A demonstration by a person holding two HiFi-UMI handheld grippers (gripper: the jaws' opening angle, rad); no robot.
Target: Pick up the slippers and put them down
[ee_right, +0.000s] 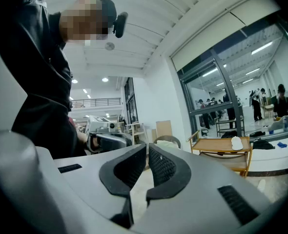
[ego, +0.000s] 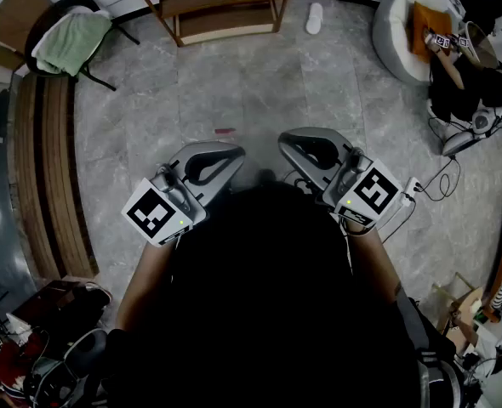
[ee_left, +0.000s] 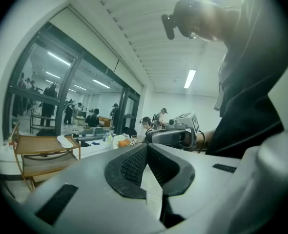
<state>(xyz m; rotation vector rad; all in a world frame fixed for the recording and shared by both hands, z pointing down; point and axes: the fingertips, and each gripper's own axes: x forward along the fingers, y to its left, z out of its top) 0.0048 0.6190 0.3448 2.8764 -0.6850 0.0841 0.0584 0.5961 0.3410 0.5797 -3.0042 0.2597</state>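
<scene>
- Dark torso (ego: 268, 313) of the person fills the bottom of the head view, with both forearms reaching forward.
- Left gripper (ee_left: 147, 144) is held roughly level in front of the body. Its jaws are clenched, tips touching, with nothing between them.
- Right gripper (ee_right: 147, 144) sits just beside it, likewise level, jaws closed tight and empty.
- Cable (ego: 430, 185) trails over the floor to the right of the right gripper.
- Pink scrap (ego: 224, 132) lies on the grey tile floor (ego: 259, 83) just ahead of the grippers, between them and the rack.
- Wooden bench (ego: 47, 177) runs along the left side, and beyond it stands a chair (ego: 106, 24) draped with a green cloth (ego: 72, 41).
- Wooden rack (ego: 225, 11) stands at the far edge of the floor.
- White slipper (ego: 314, 18) lies on the floor just right of the rack, well apart from both grippers.
- Second slipper (ee_left: 65, 141) rests on the rack's top.
- Round white seat (ego: 400, 32) and a seated person (ego: 481, 79) are at the far right.
</scene>
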